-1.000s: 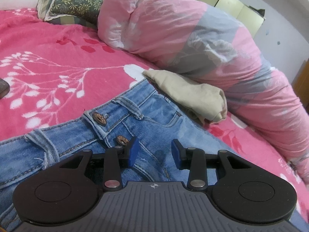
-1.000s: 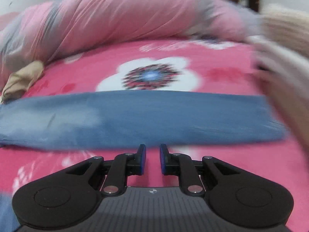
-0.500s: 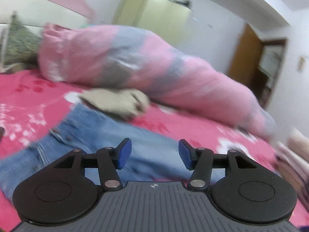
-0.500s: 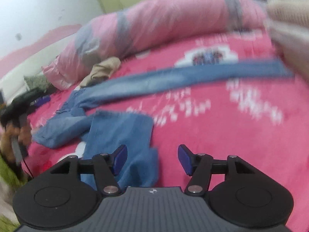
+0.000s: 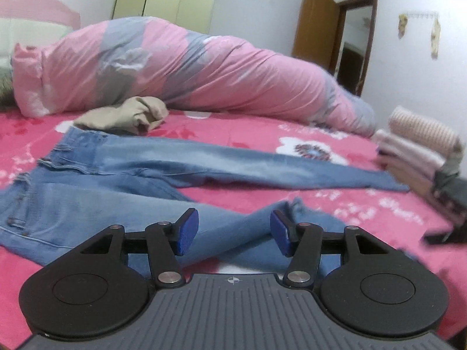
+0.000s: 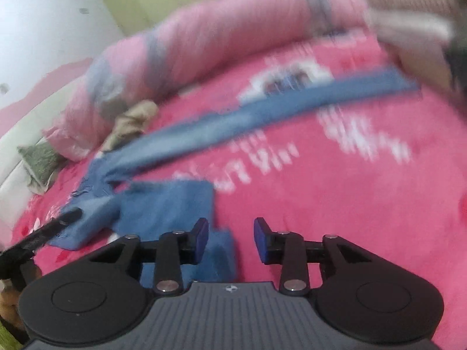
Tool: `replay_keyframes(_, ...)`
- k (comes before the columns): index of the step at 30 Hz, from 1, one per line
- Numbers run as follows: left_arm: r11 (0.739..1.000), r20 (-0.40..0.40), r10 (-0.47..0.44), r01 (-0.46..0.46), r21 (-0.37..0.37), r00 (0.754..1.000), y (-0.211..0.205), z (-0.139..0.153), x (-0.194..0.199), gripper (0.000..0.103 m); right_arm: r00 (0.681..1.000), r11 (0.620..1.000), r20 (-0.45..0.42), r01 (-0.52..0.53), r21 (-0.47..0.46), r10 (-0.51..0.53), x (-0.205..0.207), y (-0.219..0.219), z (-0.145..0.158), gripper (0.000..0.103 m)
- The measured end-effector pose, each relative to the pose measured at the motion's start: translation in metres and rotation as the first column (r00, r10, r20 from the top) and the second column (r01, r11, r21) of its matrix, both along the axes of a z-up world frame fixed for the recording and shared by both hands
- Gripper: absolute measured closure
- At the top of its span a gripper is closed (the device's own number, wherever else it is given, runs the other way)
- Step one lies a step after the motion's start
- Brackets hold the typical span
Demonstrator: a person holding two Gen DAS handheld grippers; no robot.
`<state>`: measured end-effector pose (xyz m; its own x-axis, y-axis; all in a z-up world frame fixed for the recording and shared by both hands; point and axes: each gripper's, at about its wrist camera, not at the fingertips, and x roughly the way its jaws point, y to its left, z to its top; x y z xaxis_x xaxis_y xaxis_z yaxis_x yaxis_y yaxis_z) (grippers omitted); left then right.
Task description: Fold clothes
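Right now both pairs of fingers stand released, gripping nothing: the left gripper [image 5: 234, 234] hovers low over the near leg of the jeans [image 5: 122, 180], its blue pads spread with denim showing between them, and the right gripper [image 6: 231, 240] hangs over the bed [image 6: 335, 204], its left pad just above a doubled-back flap of that same leg at 10 o'clock. Outward from there, the jeans lie spread on the pink bedspread, waistband toward 9 o'clock in the left view, the far leg stretched straight toward 3 o'clock, the near leg bent and partly turned over on itself. So the jeans are not yet a neat bundle; at most one leg is partly doubled, and bringing the legs together and folding lengthwise is left. Beyond the waistband, at 11 o'clock, a beige garment [image 5: 128, 115] sits crumpled against the rolled pink quilt [image 5: 189, 70], unfolded. At 3 o'clock a stack of folded clothes [image 5: 417, 151] suggests part of the job is already done
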<state>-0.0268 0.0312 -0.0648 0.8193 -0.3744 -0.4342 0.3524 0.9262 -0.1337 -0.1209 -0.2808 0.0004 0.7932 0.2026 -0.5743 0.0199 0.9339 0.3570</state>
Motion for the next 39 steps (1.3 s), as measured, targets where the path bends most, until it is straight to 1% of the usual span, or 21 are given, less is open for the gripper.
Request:
replay_keyframes(1, 1.0, 0.006, 0.008, -0.008, 0.023, 1.0, 0.0, -0.002, -0.001, 0.048, 1.0, 1.0, 0.027, -0.01, -0.028, 0.011, -0.002, 0.007, 0.006, 0.052)
replay_keyframes(3, 0.999, 0.011, 0.019, -0.019, 0.051, 1.0, 0.0, -0.004, -0.002, 0.048, 0.99, 0.989, 0.081, -0.103, -0.102, 0.111, -0.002, 0.038, 0.014, 0.038)
replay_keyframes(5, 0.998, 0.014, 0.029, -0.03, 0.057, 0.999, 0.003, -0.004, -0.004, 0.048, 0.967, 0.957, 0.109, -0.206, -0.203, 0.231, 0.002, 0.076, 0.013, 0.031)
replay_keyframes(6, 0.998, 0.015, 0.034, -0.035, 0.056, 0.999, 0.004, -0.004, -0.005, 0.048, 0.952, 0.935, 0.115, -0.249, -0.254, 0.285, 0.004, 0.095, 0.012, 0.029)
replay_keyframes(9, 0.997, 0.013, 0.063, -0.064, 0.041, 0.998, 0.013, -0.004, -0.007, 0.048, 0.927, 0.864, 0.08, -0.306, -0.401, 0.366, 0.018, 0.138, -0.006, 0.029)
replay_keyframes(12, 0.995, -0.021, 0.101, -0.1, 0.003, 0.995, 0.026, -0.006, -0.007, 0.048, 0.935, 0.82, 0.025, -0.296, -0.491, 0.353, 0.037, 0.16, -0.028, 0.029)
replay_keyframes(14, 0.993, -0.032, 0.117, -0.118, -0.019, 0.993, 0.034, -0.006, -0.007, 0.048, 0.942, 0.808, -0.001, -0.29, -0.513, 0.337, 0.045, 0.164, -0.037, 0.033)
replay_keyframes(16, 0.991, -0.04, 0.128, -0.13, -0.035, 0.991, 0.04, -0.007, -0.007, 0.048, 0.948, 0.797, -0.025, -0.282, -0.534, 0.318, 0.054, 0.168, -0.046, 0.044)
replay_keyframes(18, 0.989, -0.045, 0.138, -0.14, -0.044, 0.989, 0.043, -0.008, -0.006, 0.048, 0.958, 0.801, -0.021, -0.252, -0.542, 0.287, 0.057, 0.168, -0.052, 0.06)
replay_keyframes(19, 0.988, -0.047, 0.142, -0.145, -0.047, 0.989, 0.044, -0.008, -0.006, 0.048, 0.961, 0.807, -0.02, -0.242, -0.538, 0.275, 0.058, 0.166, -0.053, 0.065)
replay_keyframes(20, 0.988, -0.048, 0.145, -0.148, -0.051, 0.988, 0.045, -0.009, -0.006, 0.048, 0.964, 0.815, -0.02, -0.237, -0.53, 0.267, 0.059, 0.164, -0.054, 0.079)
replay_keyframes(21, 0.988, -0.051, 0.145, -0.147, -0.054, 0.988, 0.045, -0.009, -0.006, 0.048, 0.966, 0.827, -0.013, -0.228, -0.514, 0.258, 0.058, 0.16, -0.052, 0.088)
replay_keyframes(22, 0.988, -0.053, 0.143, -0.146, -0.057, 0.988, 0.046, -0.009, -0.006, 0.048, 0.969, 0.839, -0.007, -0.218, -0.498, 0.248, 0.057, 0.157, -0.051, 0.091)
replay_keyframes(24, 0.988, -0.057, 0.139, -0.143, -0.062, 0.989, 0.047, -0.01, -0.005, 0.048, 0.975, 0.866, 0.018, -0.189, -0.462, 0.223, 0.054, 0.148, -0.044, 0.1)
replay_keyframes(25, 0.988, -0.059, 0.137, -0.141, -0.063, 0.989, 0.047, -0.011, -0.005, 0.048, 0.978, 0.883, 0.036, -0.171, -0.438, 0.207, 0.051, 0.142, -0.04, 0.101)
replay_keyframes(29, 0.99, -0.066, 0.123, -0.127, -0.066, 0.99, 0.045, -0.014, -0.003, 0.048, 0.983, 0.959, 0.13, -0.09, -0.267, 0.128, 0.037, 0.104, -0.014, 0.101)
replay_keyframes(32, 0.992, -0.064, 0.107, -0.111, -0.064, 0.992, 0.042, -0.015, -0.002, 0.048, 0.971, 0.992, 0.23, -0.042, -0.117, 0.068, 0.024, 0.06, 0.013, 0.102)
replay_keyframes(34, 0.993, -0.062, 0.1, -0.104, -0.063, 0.993, 0.039, -0.015, -0.001, 0.048, 0.953, 1.0, 0.304, -0.015, -0.011, 0.018, 0.015, 0.027, 0.029, 0.102)
replay_keyframes(35, 0.993, -0.063, 0.098, -0.101, -0.061, 0.993, 0.038, -0.015, -0.001, 0.048, 0.936, 0.999, 0.351, 0.002, 0.043, -0.017, 0.008, 0.009, 0.037, 0.102)
replay_keyframes(37, 0.993, -0.067, 0.095, -0.099, -0.061, 0.993, 0.035, -0.015, 0.0, 0.048, 0.894, 0.989, 0.438, 0.026, 0.147, -0.089, -0.006, -0.027, 0.05, 0.101)
replay_keyframes(39, 0.993, -0.071, 0.093, -0.098, -0.06, 0.993, 0.033, -0.015, 0.001, 0.048, 0.843, 0.974, 0.516, 0.037, 0.224, -0.151, -0.022, -0.057, 0.053, 0.102)
